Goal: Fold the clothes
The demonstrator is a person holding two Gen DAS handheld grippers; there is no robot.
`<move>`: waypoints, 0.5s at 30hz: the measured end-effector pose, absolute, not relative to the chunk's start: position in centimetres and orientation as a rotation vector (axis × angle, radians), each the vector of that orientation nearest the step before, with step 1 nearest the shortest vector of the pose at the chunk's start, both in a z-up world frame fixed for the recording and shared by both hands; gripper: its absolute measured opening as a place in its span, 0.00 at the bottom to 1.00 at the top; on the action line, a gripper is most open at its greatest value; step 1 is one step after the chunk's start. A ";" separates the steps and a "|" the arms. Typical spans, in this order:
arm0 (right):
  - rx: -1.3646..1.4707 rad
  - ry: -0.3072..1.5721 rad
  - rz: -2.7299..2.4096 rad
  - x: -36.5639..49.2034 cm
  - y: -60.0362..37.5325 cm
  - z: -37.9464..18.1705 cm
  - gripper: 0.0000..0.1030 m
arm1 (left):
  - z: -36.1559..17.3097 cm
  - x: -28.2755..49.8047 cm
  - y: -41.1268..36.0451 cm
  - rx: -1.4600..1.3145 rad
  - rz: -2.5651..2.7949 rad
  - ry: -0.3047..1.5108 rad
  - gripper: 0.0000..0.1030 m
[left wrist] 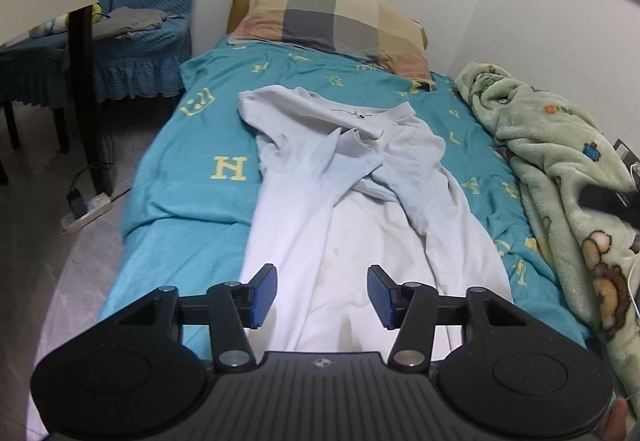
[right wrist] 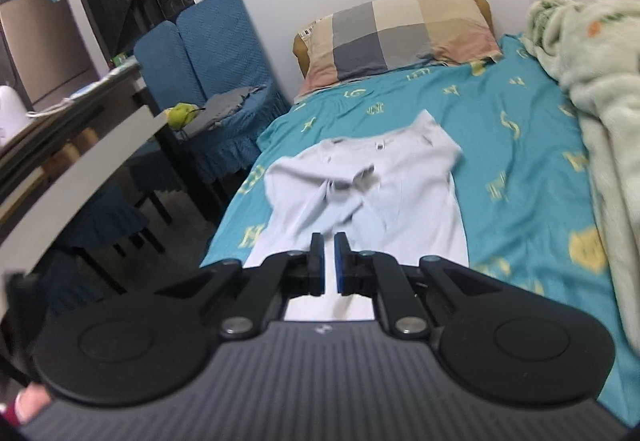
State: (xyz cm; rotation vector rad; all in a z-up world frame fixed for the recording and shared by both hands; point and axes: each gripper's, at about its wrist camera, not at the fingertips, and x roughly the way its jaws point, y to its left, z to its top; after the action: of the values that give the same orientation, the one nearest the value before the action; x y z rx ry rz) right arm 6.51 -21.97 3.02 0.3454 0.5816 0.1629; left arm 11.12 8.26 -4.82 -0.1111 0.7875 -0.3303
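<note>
Bed (left wrist: 192, 129), teal sheet with yellow letters, runs straight away from both grippers toward the checked pillow (left wrist: 336, 17) at the wall. Green fleece blanket (left wrist: 560, 161) heaped along the right side, well right of both sets of jaws.

Shirt (left wrist: 360, 201), pale grey-white, lies lengthwise on the bed: long axis in line with the jaws, collar end far, hem end near. Upper part rumpled, one sleeve thrown across the chest; lower body lies flatter.

Left gripper (left wrist: 322, 295): jaws wide apart, nothing between them. Hovers over the near hem; cloth lies directly ahead and under the gap. Contact with cloth cannot be told.

Right gripper (right wrist: 330, 263): jaws nearly closed, a thin slit between the blue pads (right wrist: 342, 261); no cloth seen pinched. Shirt (right wrist: 368, 185) lies dead ahead, hem just below the tips.

Judgement: both sit at the hem end, left readier to grasp. The crossed sleeve lies far forward of both and likely needs spreading before any fold.
</note>
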 end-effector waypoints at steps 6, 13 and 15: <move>0.479 0.633 0.140 0.2 -24.0 0.2 0.08 | -4.2 9.7 11.5 -0.162 -0.276 0.932 0.55; 0.565 0.648 0.177 0.5 -25.1 -0.8 0.08 | -5.0 9.9 16.0 -0.149 -0.230 1.131 0.57; 0.572 0.651 0.202 0.7 -25.0 -0.9 0.08 | -5.5 9.9 16.8 -0.128 -0.234 1.201 0.57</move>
State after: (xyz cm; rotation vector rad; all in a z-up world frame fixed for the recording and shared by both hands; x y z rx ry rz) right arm 0.69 -24.95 -0.94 0.5719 0.6505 0.2019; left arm 9.91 16.75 -5.54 -0.1278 1.2009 -0.2341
